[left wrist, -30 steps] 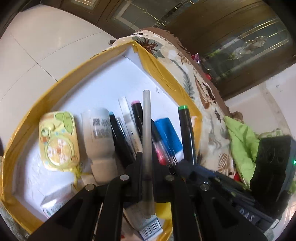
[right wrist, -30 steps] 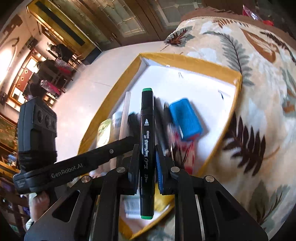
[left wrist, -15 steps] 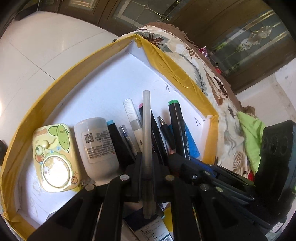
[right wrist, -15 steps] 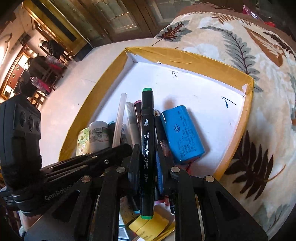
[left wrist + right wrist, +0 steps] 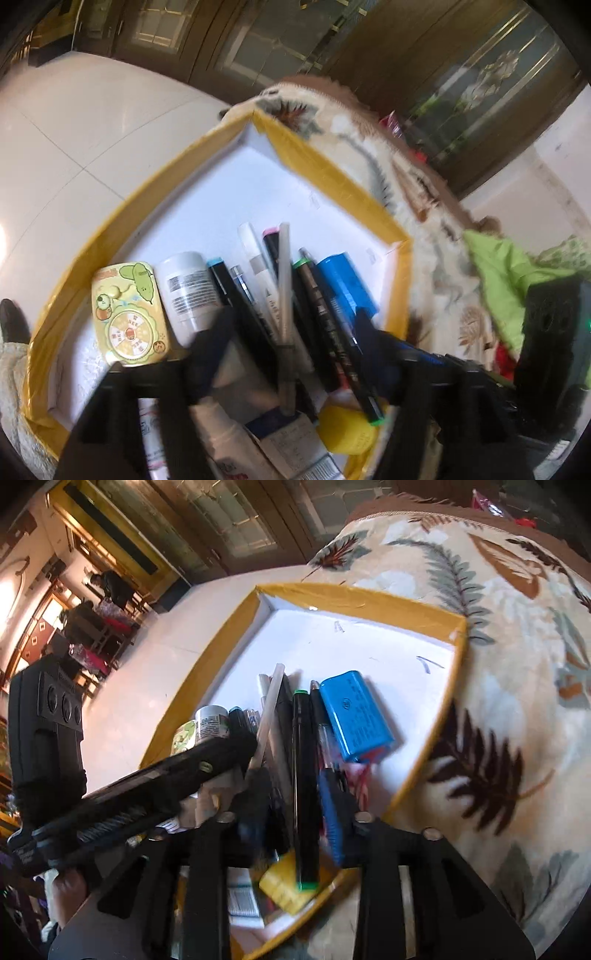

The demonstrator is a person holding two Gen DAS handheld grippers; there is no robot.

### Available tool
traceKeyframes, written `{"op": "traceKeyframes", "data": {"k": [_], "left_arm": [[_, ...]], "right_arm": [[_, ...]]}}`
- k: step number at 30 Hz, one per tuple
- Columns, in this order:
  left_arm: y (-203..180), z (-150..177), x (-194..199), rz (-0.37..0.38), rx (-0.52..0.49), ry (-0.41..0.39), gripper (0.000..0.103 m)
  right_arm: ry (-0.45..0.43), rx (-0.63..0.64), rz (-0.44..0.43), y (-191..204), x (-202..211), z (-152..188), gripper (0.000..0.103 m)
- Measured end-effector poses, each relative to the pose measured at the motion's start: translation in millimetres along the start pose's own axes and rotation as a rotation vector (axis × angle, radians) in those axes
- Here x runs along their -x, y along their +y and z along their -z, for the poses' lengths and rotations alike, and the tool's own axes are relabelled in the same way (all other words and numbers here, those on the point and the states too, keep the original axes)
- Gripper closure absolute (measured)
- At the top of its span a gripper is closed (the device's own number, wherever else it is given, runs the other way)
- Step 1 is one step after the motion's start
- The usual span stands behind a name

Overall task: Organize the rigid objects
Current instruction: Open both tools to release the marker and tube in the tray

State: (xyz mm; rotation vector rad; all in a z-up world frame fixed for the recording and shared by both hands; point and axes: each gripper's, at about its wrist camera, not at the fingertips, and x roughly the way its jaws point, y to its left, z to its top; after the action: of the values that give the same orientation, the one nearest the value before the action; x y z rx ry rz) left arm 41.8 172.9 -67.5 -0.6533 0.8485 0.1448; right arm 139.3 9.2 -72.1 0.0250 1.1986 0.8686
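A yellow-edged white tray point(image 5: 343, 184) point(image 5: 369, 598) sits on a leaf-print cloth. In it lie a row of pens and markers, a blue battery pack point(image 5: 343, 280) point(image 5: 354, 716), a white bottle point(image 5: 188, 288) and a yellow cartoon tin point(image 5: 127, 314). My left gripper point(image 5: 291, 332) is open; the clear stick point(image 5: 284, 291) point(image 5: 267, 709) lies between its spread fingers on the pens. My right gripper point(image 5: 299, 794) is open; the green-capped black marker point(image 5: 304, 775) point(image 5: 332, 325) lies between its fingers in the row.
A yellow roll point(image 5: 347, 428) point(image 5: 288, 882) and labelled boxes point(image 5: 291, 443) lie at the tray's near end. A green cloth point(image 5: 509, 273) lies right of the tray. White floor tiles point(image 5: 74, 129) lie beyond the tray's left edge.
Both grippers have opened and drawn back. The clear stick and the green-capped marker have been let go and now lie in the tray among the pens.
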Motion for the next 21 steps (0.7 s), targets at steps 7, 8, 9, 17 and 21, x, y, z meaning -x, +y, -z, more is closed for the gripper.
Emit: {"op": "traceKeyframes", "data": {"k": [7,8,9,17,21], "left_arm": [[-42,25,87,-0.062,-0.153,-0.213,0.024],[-49,30,101,-0.118,-0.18,-0.24,0.024],[-52,33,111,-0.164,-0.193,-0.267,0.021],[-35,53,123,-0.237,-0.17,-0.209,0.019],[-31,60,121,-0.278,-0.173,-0.173,0.014]], "right_arm": [[-0.116,0.097,0.034,25,57,20,0.053],[-0.142,0.121,0.051,32,65,24,0.051],[-0.162,0.136,0.06,37,71,28,0.045],[-0.258,0.085,0.035,54,87,57,0.043],[-0.19,-0.043,-0.042,40,71,67,0.043]]}}
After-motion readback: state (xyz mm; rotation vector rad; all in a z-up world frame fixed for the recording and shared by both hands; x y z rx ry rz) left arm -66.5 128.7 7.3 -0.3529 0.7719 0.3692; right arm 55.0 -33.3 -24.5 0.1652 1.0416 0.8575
